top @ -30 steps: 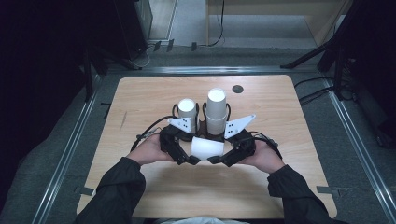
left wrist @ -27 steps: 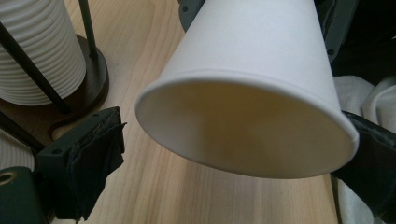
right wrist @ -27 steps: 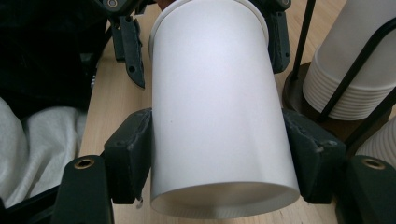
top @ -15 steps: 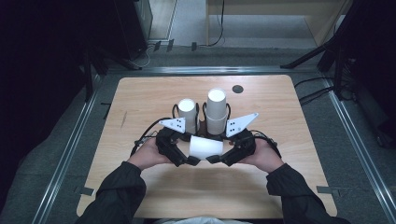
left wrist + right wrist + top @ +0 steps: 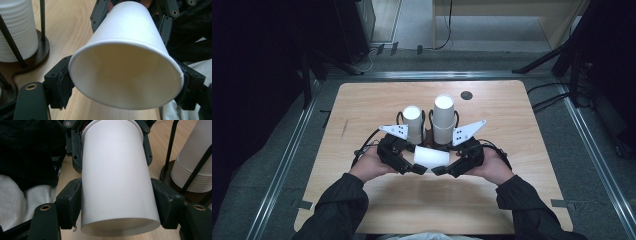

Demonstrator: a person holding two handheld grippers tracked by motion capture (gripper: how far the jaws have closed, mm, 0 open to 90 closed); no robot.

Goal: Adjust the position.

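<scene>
Above the counter (image 5: 362, 210): a white paper cup (image 5: 431, 156) lies sideways, held between both tools, in front of two cup stacks (image 5: 443, 119) in a rack.
Left hand-held gripper (image 5: 417, 169): jaws just closed onto the cup's wide rim end.
Right hand-held gripper (image 5: 438, 170): pinching the cup's base end.
Risk: a tighter squeeze could crumple the thin wall; uneven pulling could let the cup slip out and drop.

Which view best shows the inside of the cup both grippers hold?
The left gripper view: the cup points its open mouth at that camera, showing rim and bare inside. The right gripper view shows its base and side wall. The high view shows it lying sideways between the left gripper and right gripper.
</scene>
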